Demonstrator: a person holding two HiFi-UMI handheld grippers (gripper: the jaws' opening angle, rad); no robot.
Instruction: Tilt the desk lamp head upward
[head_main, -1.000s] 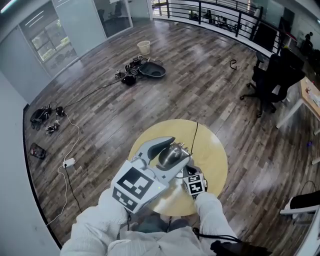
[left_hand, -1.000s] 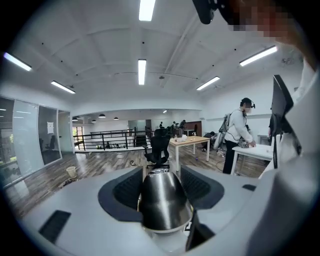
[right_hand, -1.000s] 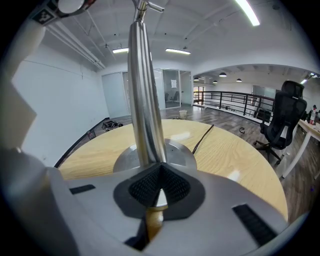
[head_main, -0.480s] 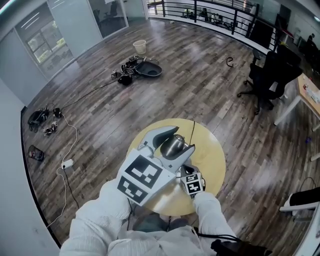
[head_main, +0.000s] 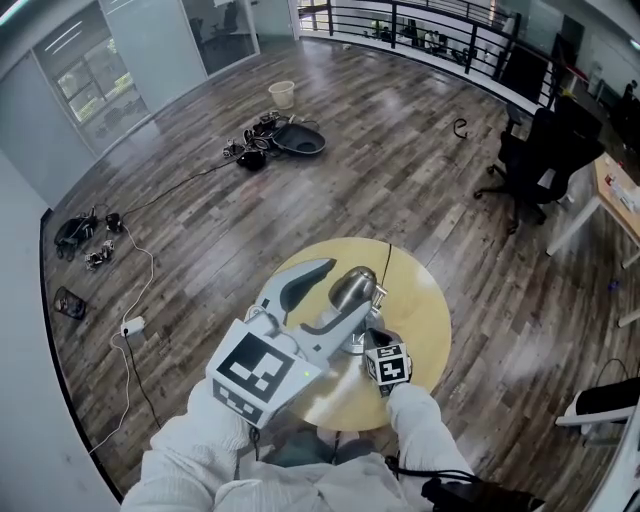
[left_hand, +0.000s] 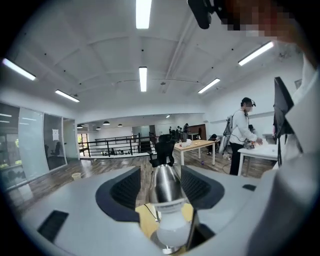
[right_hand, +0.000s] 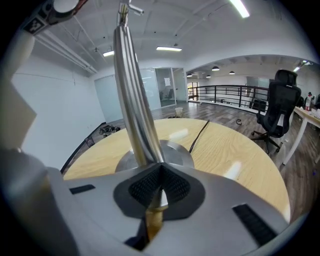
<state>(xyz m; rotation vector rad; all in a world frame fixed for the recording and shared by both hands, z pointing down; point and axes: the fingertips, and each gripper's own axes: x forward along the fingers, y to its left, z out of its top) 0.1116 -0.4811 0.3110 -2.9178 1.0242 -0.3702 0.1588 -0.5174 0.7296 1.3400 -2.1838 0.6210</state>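
Steel lamp head (head_main: 352, 288) between parted left hand-held gripper (left_hand: 160, 171); right hand-held gripper (right_hand: 159, 169) clamps stem (right_hand: 132, 90).

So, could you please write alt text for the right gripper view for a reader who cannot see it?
The right gripper has its jaws closed on the lamp stem just above its round metal base, which stands on a round wooden table. A black cord runs across the tabletop; an office chair stands beyond at right.
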